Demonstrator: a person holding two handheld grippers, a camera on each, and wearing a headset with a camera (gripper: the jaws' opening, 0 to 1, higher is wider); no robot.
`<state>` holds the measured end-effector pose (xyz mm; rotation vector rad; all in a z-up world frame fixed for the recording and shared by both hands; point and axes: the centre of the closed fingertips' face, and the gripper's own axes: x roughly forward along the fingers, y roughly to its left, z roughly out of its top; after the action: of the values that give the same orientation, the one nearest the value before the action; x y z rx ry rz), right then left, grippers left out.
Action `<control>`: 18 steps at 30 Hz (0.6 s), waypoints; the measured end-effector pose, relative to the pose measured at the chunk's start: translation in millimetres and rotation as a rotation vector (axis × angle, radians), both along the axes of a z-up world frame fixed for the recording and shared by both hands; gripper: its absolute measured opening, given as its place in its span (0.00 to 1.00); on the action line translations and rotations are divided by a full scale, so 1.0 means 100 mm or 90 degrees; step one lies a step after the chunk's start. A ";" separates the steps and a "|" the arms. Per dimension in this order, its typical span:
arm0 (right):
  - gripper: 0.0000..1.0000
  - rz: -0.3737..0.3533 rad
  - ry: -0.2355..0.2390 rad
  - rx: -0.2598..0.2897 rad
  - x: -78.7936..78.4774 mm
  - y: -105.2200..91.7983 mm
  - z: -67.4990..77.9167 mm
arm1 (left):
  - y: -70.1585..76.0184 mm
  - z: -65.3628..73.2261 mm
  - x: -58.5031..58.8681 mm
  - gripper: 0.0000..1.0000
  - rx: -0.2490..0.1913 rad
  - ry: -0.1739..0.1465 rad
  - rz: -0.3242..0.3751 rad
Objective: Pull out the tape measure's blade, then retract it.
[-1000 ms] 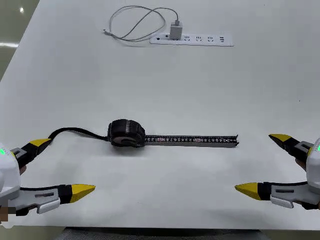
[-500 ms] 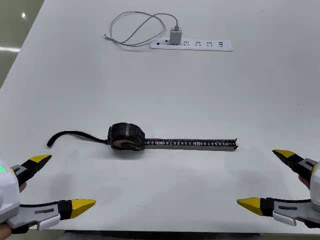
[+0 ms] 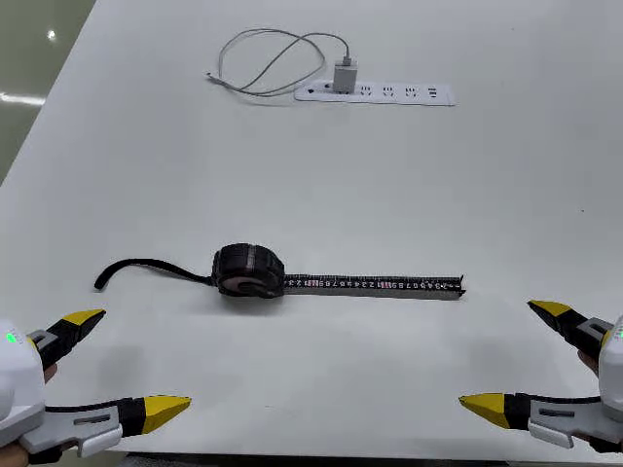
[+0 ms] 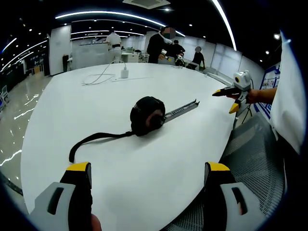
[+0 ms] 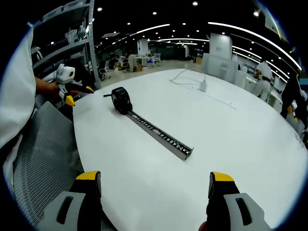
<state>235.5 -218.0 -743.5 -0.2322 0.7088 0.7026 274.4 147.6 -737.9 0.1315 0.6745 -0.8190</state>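
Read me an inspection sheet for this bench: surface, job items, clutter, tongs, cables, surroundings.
Surface: white table, bare around the work.
Job's things: tape measure lies on the table, its blade pulled out flat toward the right side and its black strap trailing left.
Clutter: nothing seen.
Grippers: left tongs and right tongs are both open and hold nothing. They are near the table's front edge, apart from the tape measure.
Cables: power strip at the far side, with a charger plugged in and a looped cable.
Surroundings: people stand beyond the table; shelving to one side.
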 end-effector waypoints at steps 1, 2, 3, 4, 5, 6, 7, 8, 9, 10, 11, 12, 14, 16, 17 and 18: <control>0.91 0.000 0.001 0.000 0.00 0.00 0.00 | 0.00 0.00 0.00 0.95 0.000 -0.001 0.001; 0.91 0.001 0.001 -0.002 0.00 0.00 0.00 | 0.00 0.00 0.01 0.95 -0.001 -0.001 0.001; 0.91 0.001 0.001 -0.002 -0.01 0.00 0.00 | 0.00 0.00 0.00 0.95 0.000 0.000 0.001; 0.91 0.002 0.002 -0.001 -0.01 0.00 0.00 | 0.00 0.00 0.00 0.95 0.000 0.000 0.000; 0.91 0.002 0.002 -0.001 -0.01 0.00 0.00 | 0.00 0.00 0.00 0.95 0.000 0.000 -0.001; 0.91 0.003 0.002 -0.002 -0.01 0.01 0.00 | 0.00 0.00 0.01 0.95 0.001 0.000 -0.001; 0.91 0.003 0.002 -0.002 0.00 0.01 0.00 | 0.00 0.00 0.01 0.95 0.000 -0.001 -0.001; 0.91 0.004 0.002 -0.003 0.00 0.01 0.00 | -0.01 0.01 0.01 0.95 -0.001 0.000 0.000; 0.90 0.004 0.002 -0.003 0.00 0.01 0.00 | -0.01 0.01 0.01 0.95 0.000 -0.001 -0.001; 0.90 0.004 0.001 -0.003 0.00 0.01 0.00 | -0.01 0.01 0.01 0.95 0.000 -0.001 -0.001; 0.90 0.004 0.001 -0.003 0.00 0.01 0.01 | -0.01 0.01 0.01 0.95 0.000 -0.001 -0.001; 0.90 0.004 0.001 -0.002 0.00 0.01 0.00 | -0.01 0.01 0.01 0.95 -0.003 0.000 -0.001; 0.90 0.005 0.002 -0.004 -0.01 0.01 0.00 | -0.01 0.01 0.01 0.95 0.000 -0.001 -0.002; 0.90 0.005 0.003 -0.003 -0.01 0.01 0.00 | -0.01 0.01 0.01 0.95 -0.002 0.000 -0.002; 0.90 0.006 0.003 -0.003 -0.01 0.02 0.00 | -0.01 0.01 0.01 0.95 -0.002 0.000 -0.002; 0.90 0.006 0.003 -0.004 -0.01 0.02 0.00 | 0.00 0.01 0.01 0.95 0.000 -0.001 -0.002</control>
<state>234.1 -216.3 -743.3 -0.2399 0.7151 0.7102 275.8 147.1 -737.4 0.1336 0.6730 -0.8216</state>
